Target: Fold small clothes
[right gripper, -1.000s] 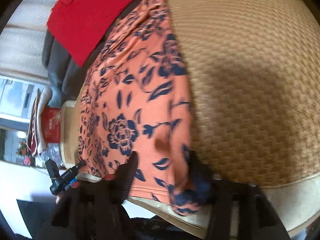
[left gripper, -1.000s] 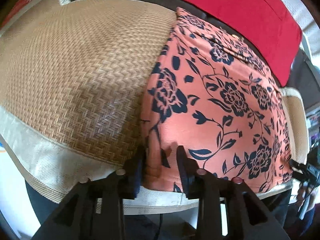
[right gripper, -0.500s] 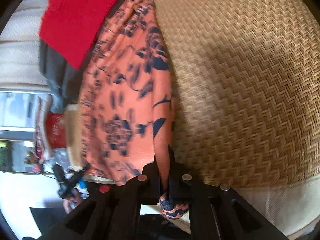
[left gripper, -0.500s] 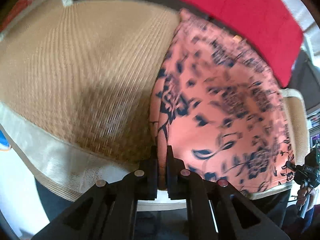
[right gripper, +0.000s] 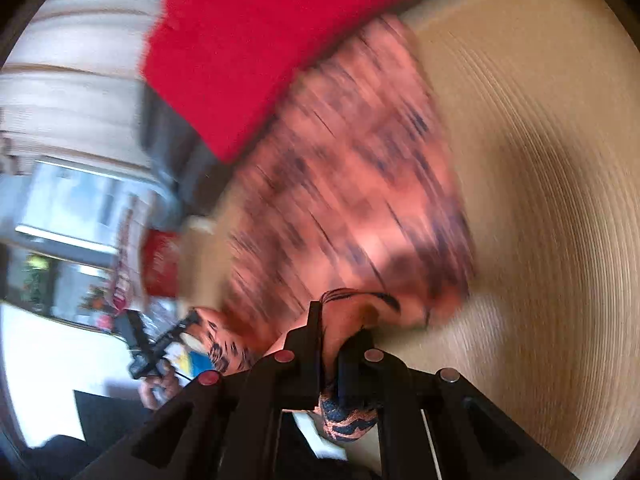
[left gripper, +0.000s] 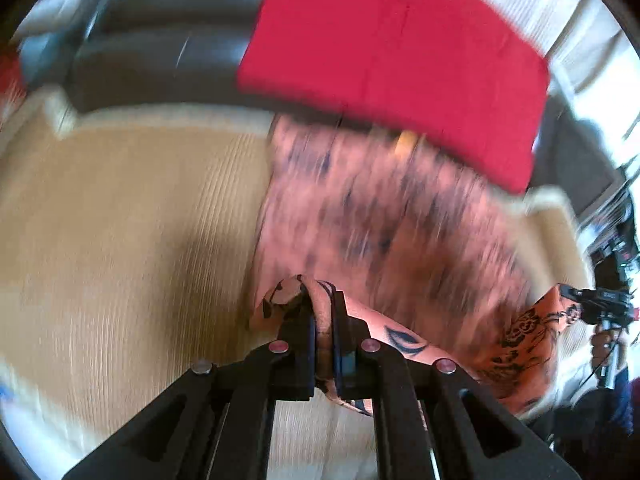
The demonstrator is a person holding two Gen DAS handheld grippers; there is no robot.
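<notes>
An orange garment with a dark floral print (left gripper: 384, 216) lies on a woven tan mat (left gripper: 120, 220); it also shows in the right wrist view (right gripper: 352, 184), blurred by motion. My left gripper (left gripper: 323, 320) is shut on the garment's near left corner and holds it lifted off the mat. My right gripper (right gripper: 340, 332) is shut on the near right corner, also raised. The lifted hem stretches between the two grippers, and the right gripper (left gripper: 596, 304) shows at the far right of the left wrist view.
A red cloth (left gripper: 392, 60) lies past the garment's far edge, over a dark sofa back (left gripper: 160, 56). The mat (right gripper: 540, 200) stretches wide to the right in the right wrist view. Room clutter (right gripper: 80, 240) stands beyond the sofa's side.
Both grippers closed on the garment's near corners, then lifted them and swung forward over the garment. The views are now motion blurred and look further toward the red cloth.
</notes>
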